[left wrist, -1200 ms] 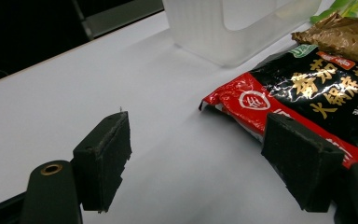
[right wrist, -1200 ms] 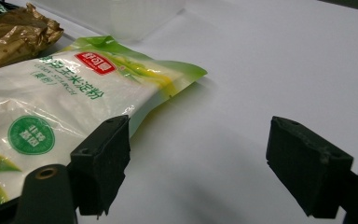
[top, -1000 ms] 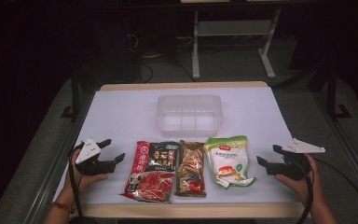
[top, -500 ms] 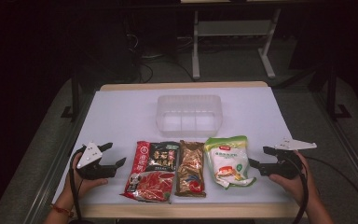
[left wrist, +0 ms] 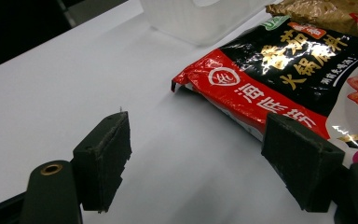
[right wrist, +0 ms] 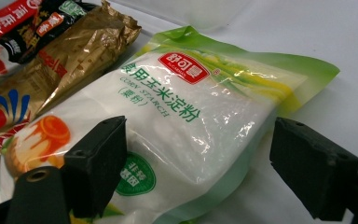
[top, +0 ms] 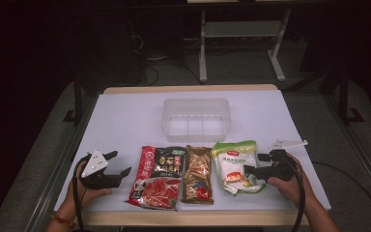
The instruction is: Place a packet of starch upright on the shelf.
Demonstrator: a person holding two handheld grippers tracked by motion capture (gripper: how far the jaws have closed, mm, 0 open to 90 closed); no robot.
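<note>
One corn starch bag, white with green edges, lies flat on the white table at the right end of a row of three packets. The right gripper sits at the bag's right edge, its two jaws spread wide. In the right gripper view the bag lies between and beyond the two open jaws; whether either jaw touches it cannot be told.

Packet count: three. Just left of the corn starch bag lies one golden-brown packet, touching or nearly touching it. Left of that lies one red-and-black hot pot base packet, its long edge against the golden-brown packet.

The left gripper rests on the table just beside the red-and-black packet, its two jaws spread apart and holding nothing. In the left gripper view the red corner of that packet lies beyond the jaw on the right of the view; bare table lies between the jaws.

One clear plastic container stands behind the row, apart from all three packets.

Each gripper is held by one hand, two hands in total.
</note>
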